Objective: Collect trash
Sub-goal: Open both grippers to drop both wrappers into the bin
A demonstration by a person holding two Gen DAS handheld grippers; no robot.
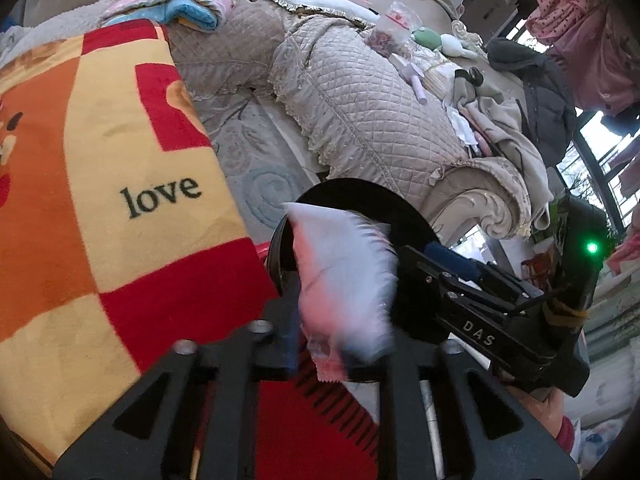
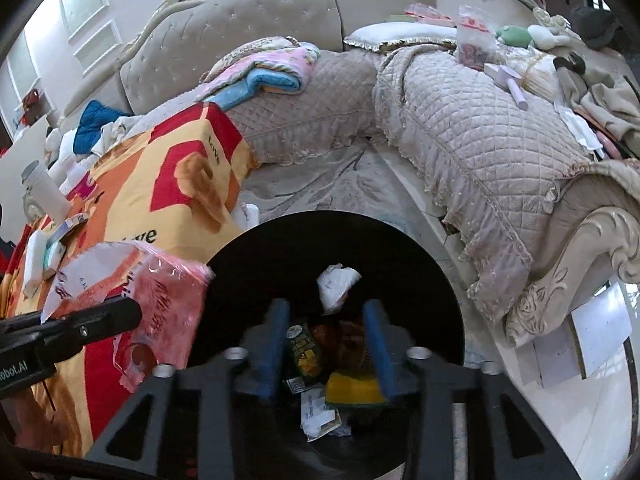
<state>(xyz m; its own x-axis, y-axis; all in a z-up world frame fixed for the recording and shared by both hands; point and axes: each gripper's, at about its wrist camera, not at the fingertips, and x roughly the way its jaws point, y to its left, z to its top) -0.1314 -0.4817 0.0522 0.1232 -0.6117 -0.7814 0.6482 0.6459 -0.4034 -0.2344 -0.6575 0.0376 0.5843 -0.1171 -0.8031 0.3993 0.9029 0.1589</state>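
**Inspector:** Where did the trash stand?

**Onlooker:** A pink-and-white plastic wrapper (image 1: 344,280) hung at the bin's (image 1: 360,196) rim, at about nine o'clock of its mouth seen from the right wrist. A crumpled white paper (image 2: 338,286) was over the middle of the bin. A green carton (image 2: 304,350) and a yellow sponge (image 2: 352,390) lay inside already.

**Inspector:** And the grippers?

**Onlooker:** The left gripper's (image 1: 324,348) pads stood a little apart. The wrapper was blurred between them and I judged it loose, not pinched. The right gripper (image 2: 328,344) pointed down into the bin with its pads spread and nothing between them. The paper was beyond its tips, at twelve o'clock.

**Inspector:** Which step was this?

**Onlooker:** The drop-off, by my reading: both pieces let go over the bin.

**Inspector:** What did the next move call for?

**Onlooker:** A check that the wrapper cleared the rim rather than slipping onto the checked blanket (image 1: 120,160) at nine o'clock. Then both hands could lift clear and look for more litter, perhaps on the quilted sofa (image 2: 480,140) at two o'clock.
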